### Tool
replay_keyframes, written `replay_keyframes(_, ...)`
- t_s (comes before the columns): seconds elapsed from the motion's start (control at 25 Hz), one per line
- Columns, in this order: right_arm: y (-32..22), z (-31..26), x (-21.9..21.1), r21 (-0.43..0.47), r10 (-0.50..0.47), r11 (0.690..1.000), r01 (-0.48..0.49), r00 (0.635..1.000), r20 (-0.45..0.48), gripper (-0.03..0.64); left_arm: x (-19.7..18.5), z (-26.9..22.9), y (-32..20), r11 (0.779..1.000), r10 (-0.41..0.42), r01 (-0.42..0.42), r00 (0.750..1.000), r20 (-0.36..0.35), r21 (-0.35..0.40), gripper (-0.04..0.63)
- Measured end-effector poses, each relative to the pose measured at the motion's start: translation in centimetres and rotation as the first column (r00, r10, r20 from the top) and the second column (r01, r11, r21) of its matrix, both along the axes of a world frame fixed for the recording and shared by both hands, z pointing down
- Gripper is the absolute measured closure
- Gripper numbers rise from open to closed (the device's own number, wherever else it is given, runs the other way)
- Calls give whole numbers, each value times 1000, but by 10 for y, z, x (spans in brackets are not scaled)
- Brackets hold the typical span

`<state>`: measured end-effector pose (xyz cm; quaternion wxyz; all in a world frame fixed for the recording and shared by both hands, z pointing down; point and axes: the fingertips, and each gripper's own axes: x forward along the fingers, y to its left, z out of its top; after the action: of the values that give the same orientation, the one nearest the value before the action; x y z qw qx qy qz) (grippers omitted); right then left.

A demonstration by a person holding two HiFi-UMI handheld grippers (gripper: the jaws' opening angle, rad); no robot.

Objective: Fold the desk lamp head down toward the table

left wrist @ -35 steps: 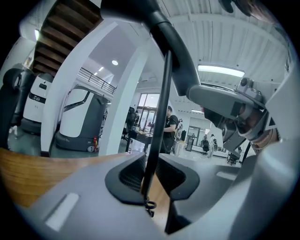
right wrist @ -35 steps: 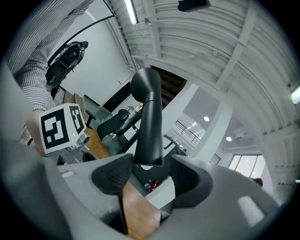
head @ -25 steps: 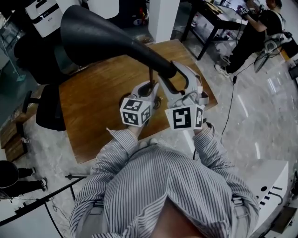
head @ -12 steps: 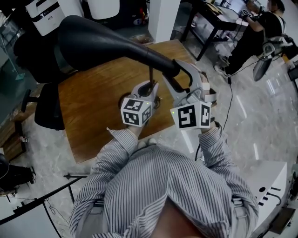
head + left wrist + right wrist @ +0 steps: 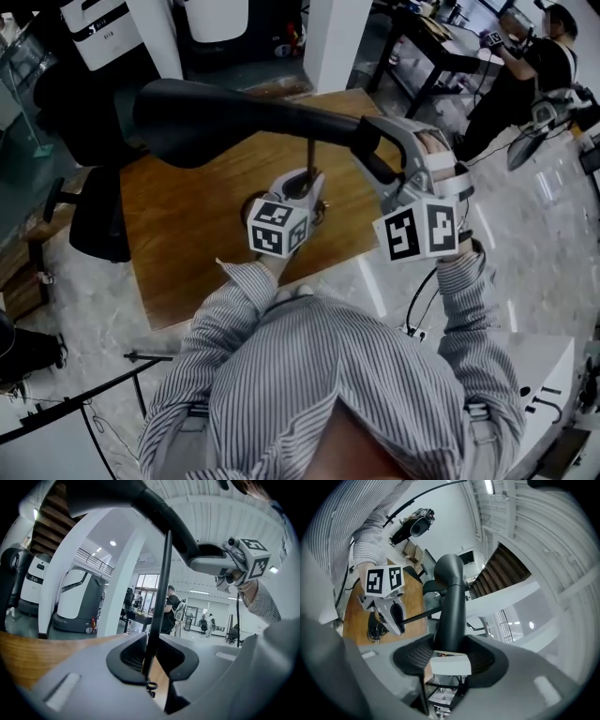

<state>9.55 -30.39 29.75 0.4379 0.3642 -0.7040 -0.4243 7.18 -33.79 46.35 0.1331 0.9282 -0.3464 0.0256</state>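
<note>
Since R gripper (image 5: 369,142), fingers clamped on lamp neck (image 5: 309,117), rolled, head (image 5: 197,122) has dropped to approx level; L gripper (image 5: 300,180) fingers pinch the pole (image 5: 310,155). Fold abt halfway.

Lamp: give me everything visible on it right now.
Matte black lamp with a long cone-shaped head that tapers into a curved neck, carried on a thin upright rod. The head reaches out over the wooden table. The right gripper is shut on the neck, and the left gripper is shut on the rod low down.
</note>
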Motion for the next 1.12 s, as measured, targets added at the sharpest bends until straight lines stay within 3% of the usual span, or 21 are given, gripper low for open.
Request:
replay_keyframes(0.2,3,-17,2,-18,-43,999,40,978,-202,397,1,0,1,1000,3,-3,1000,-1,2,543)
replay_keyframes(0.52,2,-41,-2,-59,-92,996,74,892,-443,399,2,0,2,1000,15,-15,1000,7,-1,543)
replay_keyframes(0.84,1,-57,-12,-83,-121,993,88,797,-592,403,2,1,3,1000,23,-23,1000,14,1,543)
replay_keyframes(1.12,1,-60,-16,-120,-151,988,96,749,-645,404,2,2,3,999,2,-4,998,61,33,554)
